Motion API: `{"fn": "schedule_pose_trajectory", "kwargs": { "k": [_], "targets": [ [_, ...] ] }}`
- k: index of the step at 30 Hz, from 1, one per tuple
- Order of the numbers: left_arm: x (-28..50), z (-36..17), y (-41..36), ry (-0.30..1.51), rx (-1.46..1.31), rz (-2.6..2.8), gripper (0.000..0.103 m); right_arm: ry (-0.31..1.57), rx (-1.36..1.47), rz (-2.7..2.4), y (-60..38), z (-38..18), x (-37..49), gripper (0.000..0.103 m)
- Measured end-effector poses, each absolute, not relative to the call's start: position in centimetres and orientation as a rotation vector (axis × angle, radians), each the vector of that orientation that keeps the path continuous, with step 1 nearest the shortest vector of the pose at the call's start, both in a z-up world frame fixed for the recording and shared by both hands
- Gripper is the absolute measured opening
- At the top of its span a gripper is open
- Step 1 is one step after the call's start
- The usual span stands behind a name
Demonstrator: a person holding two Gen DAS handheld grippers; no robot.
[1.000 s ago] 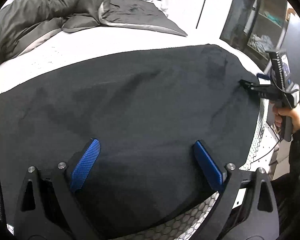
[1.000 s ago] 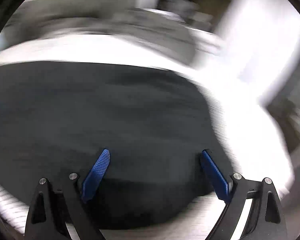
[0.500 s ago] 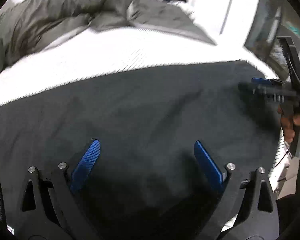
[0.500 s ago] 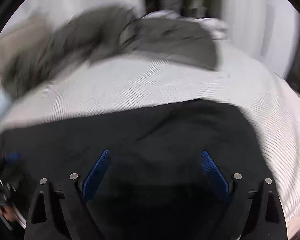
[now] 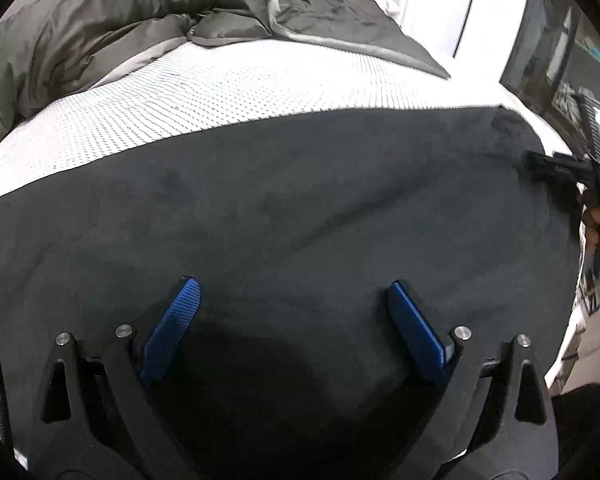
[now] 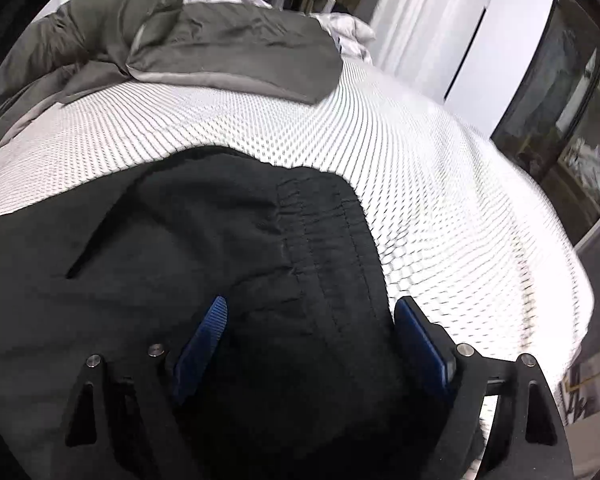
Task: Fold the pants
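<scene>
Black pants [image 5: 300, 208] lie spread flat across the white mattress [image 5: 204, 104]. My left gripper [image 5: 294, 312] is open and hovers low over the middle of the fabric, holding nothing. My right gripper [image 6: 310, 320] is open over the elastic waistband [image 6: 324, 232] at the pants' right end, with its right finger near the waistband edge. A slit pocket [image 6: 100, 232] shows left of it. In the left wrist view the right gripper [image 5: 540, 164] sits at the far right end of the pants; its opening cannot be told there.
A rumpled grey duvet [image 5: 100, 20] lies at the far side of the bed; it also shows in the right wrist view [image 6: 220, 44]. A dark glass cabinet [image 6: 572, 120] stands to the right. The mattress edge [image 6: 560, 320] drops off at right.
My right gripper has swung around from the pants' middle to the waistband end. My left gripper has shifted slightly forward over the fabric. Both stayed open.
</scene>
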State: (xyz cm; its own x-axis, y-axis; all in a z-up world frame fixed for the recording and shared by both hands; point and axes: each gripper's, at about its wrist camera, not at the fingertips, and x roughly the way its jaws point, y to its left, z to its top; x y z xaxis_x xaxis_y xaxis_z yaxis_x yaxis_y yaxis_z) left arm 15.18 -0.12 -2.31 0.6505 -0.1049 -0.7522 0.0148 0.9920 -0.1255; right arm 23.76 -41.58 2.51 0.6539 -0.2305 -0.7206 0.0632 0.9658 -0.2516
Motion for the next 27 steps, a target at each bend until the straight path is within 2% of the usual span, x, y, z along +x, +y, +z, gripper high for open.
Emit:
{"fn": "schedule_pose_trajectory", "kwargs": {
  "k": [4,8,10,14,17,20,22,25,27],
  "targets": [
    [13.1,-0.2,-2.6,0.763,-0.102,-0.202,0.094,0.794,-0.184,-0.010,-41.0,4.9,18.1,0.090],
    [12.9,-1.0,-6.7,0.793,0.018,-0.307,0.095,0.851,-0.283,0.074,-40.1,2.9,14.5,0.091],
    [13.3,-2.3,-7.3,0.840,0.043,-0.297,0.095,0.890,-0.321,0.017,-41.2,1.2,14.3,0.091],
    [13.4,-2.4,-6.5,0.837,0.011,-0.300,0.098,0.922,0.012,-0.063,-47.6,1.1,15.3,0.092],
    [13.3,-2.4,-6.3,0.838,-0.003,-0.285,0.098,0.904,-0.093,-0.073,-46.3,0.9,15.1,0.092],
    [12.4,-1.2,-6.0,0.786,-0.018,-0.274,0.098,0.811,-0.200,-0.118,-44.6,3.8,14.2,0.091],
    [12.3,-0.7,-5.8,0.759,-0.001,-0.261,0.098,0.719,-0.179,-0.099,-43.6,6.0,13.3,0.091],
    [13.4,-1.0,-4.7,0.794,-0.042,-0.210,0.098,0.715,-0.140,0.008,-41.8,7.9,17.0,0.091],
    [14.0,-1.6,-4.0,0.823,-0.068,-0.181,0.098,0.735,-0.126,0.028,-40.1,7.2,18.8,0.084]
  ]
}}
